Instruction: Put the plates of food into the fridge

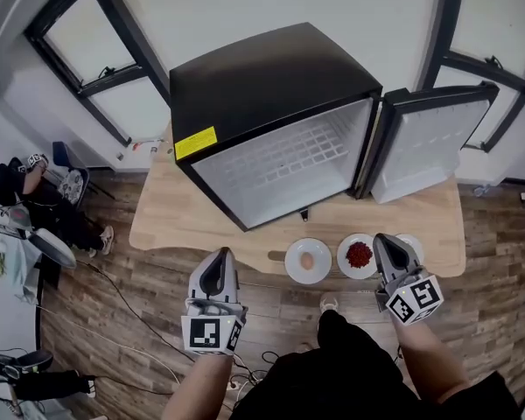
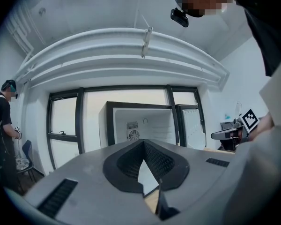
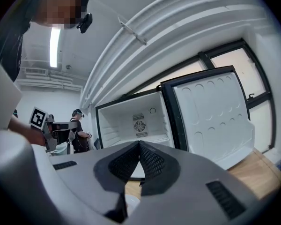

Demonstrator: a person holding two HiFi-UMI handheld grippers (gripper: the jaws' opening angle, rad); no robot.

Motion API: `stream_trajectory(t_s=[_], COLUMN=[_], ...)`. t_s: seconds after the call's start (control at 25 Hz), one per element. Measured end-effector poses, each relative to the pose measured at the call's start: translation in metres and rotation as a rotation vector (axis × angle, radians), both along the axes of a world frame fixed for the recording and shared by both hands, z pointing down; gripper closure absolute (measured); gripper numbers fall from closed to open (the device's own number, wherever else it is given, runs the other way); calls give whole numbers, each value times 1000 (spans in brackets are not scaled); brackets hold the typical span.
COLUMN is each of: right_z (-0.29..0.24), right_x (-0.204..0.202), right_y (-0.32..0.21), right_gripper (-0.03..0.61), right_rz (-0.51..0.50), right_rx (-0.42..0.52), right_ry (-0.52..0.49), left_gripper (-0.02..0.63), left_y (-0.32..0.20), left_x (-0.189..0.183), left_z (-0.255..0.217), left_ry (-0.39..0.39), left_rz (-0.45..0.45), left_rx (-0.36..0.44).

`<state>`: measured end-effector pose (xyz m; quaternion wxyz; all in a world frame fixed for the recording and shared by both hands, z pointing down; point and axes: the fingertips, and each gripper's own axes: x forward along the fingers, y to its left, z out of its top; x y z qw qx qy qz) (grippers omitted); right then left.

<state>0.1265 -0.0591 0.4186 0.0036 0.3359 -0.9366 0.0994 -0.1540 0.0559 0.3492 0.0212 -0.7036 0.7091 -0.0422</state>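
We find the left gripper (image 1: 220,256) pressed together with nothing between its jaws, held just short of the table's (image 1: 179,221) near edge. The right gripper (image 1: 383,240) is likewise pressed together and empty, its tip over that edge. The plate of red food (image 1: 359,255) sits just left of the right tip. The plate with a pale round item (image 1: 308,260) lies between both grippers. A third plate (image 1: 414,244) is partly hidden at the right. Ahead, the fridge (image 1: 280,138) stands with its door (image 1: 430,143) swung wide rightward.
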Motion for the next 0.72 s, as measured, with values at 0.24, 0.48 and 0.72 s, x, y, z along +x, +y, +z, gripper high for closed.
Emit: stream_trajectory(t_s=[0.24, 0.48, 0.72], right_z=[7, 8, 15], right_x=[-1, -2, 11], right_y=[-45, -78, -101], right_gripper=[557, 557, 557], right_rz=[-4, -30, 19], right_rx=[-34, -27, -35], right_ry=[-12, -15, -22], left_gripper=[611, 611, 610], left_y=[-56, -98, -122], left_x=[6, 7, 20], left_z=[1, -3, -3], left_ry=[-7, -3, -28], left_rz=[18, -8, 27], left_rx=[-13, -4, 3])
